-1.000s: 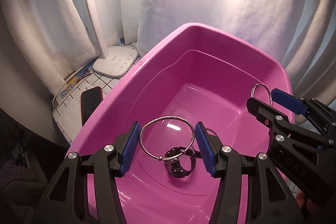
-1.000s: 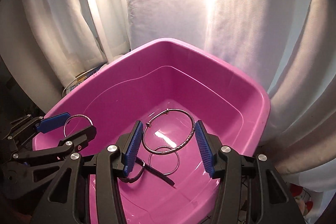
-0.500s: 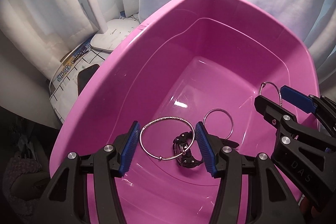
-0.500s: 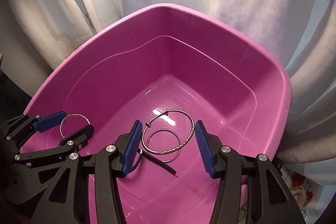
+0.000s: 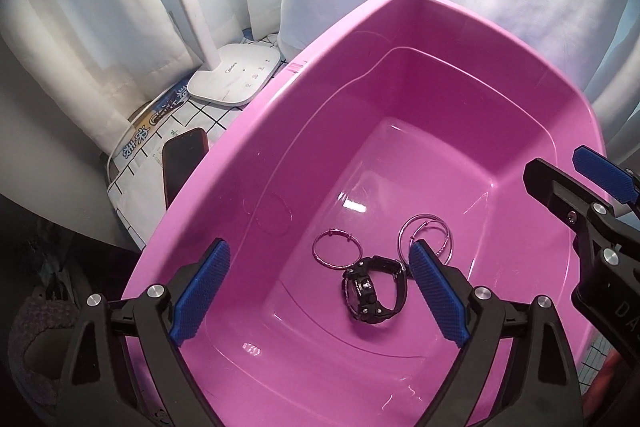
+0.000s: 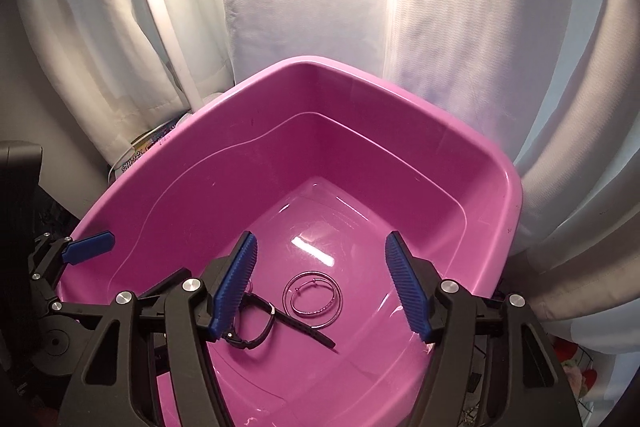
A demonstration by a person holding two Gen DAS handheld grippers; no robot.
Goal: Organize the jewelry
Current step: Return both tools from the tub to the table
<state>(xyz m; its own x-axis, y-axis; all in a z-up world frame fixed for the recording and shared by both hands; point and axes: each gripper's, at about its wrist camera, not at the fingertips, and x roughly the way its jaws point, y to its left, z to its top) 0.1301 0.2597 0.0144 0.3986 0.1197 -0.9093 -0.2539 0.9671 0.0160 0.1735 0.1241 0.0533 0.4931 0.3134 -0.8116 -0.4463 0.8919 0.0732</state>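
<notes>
Behind you hang white curtains (image 6: 460, 39), brightly backlit; a white lamp base (image 5: 234, 79) stands on the grid-patterned tablecloth (image 5: 140, 183) at the table's far left corner.

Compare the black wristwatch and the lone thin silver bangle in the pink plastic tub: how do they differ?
The black wristwatch is dark, chunky and has a dial and strap; the lone thin silver bangle is a shiny, plain wire ring. The bangle lies flat, while the watch rests on its side with the strap looped upward. Both lie on the floor of the pink plastic tub, close together, and no gripper holds them.
</notes>
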